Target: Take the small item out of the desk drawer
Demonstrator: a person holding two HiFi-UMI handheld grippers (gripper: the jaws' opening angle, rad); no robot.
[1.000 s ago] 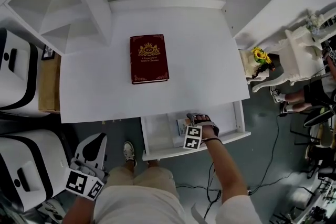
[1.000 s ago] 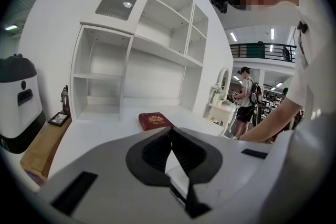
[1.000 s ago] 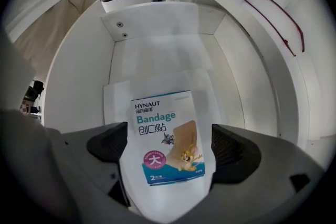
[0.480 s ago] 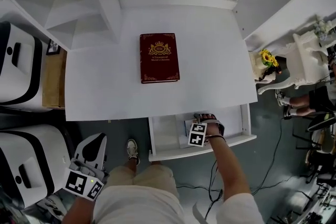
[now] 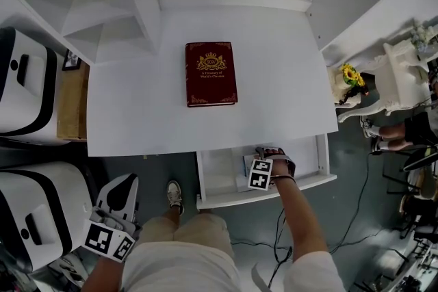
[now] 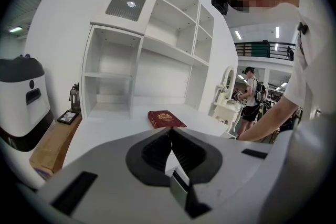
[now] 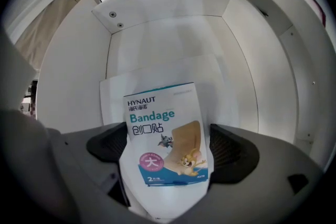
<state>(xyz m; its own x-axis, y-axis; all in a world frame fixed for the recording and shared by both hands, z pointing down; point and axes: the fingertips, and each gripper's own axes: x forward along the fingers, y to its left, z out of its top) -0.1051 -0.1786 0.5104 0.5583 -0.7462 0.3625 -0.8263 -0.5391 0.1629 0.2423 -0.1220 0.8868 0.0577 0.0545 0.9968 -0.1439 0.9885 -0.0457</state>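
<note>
The desk drawer (image 5: 323, 159) stands pulled out below the white desk's front edge. Inside it a small bandage packet (image 7: 165, 134) with a cartoon print lies on a white sheet (image 7: 157, 76). My right gripper (image 7: 167, 147) reaches down into the drawer; its dark pads (image 7: 231, 149) stand apart on either side of the packet, so it is open. In the head view that gripper (image 5: 260, 155) covers most of the packet (image 5: 247, 164). My left gripper (image 5: 125, 181) hangs low at the left, outside the drawer. Its jaws are pressed together with nothing between them (image 6: 170, 140).
A dark red book (image 5: 211, 73) lies in the middle of the desk top (image 5: 137, 113). White shelving (image 5: 102, 3) rises at the back left. Two white machines (image 5: 24, 85) and a brown box (image 5: 72, 99) stand left of the desk. A small white table with sunflowers (image 5: 350, 75) is at the right.
The head view has shifted slightly. My right gripper stays in the drawer over the packet, and the left gripper has not moved.
</note>
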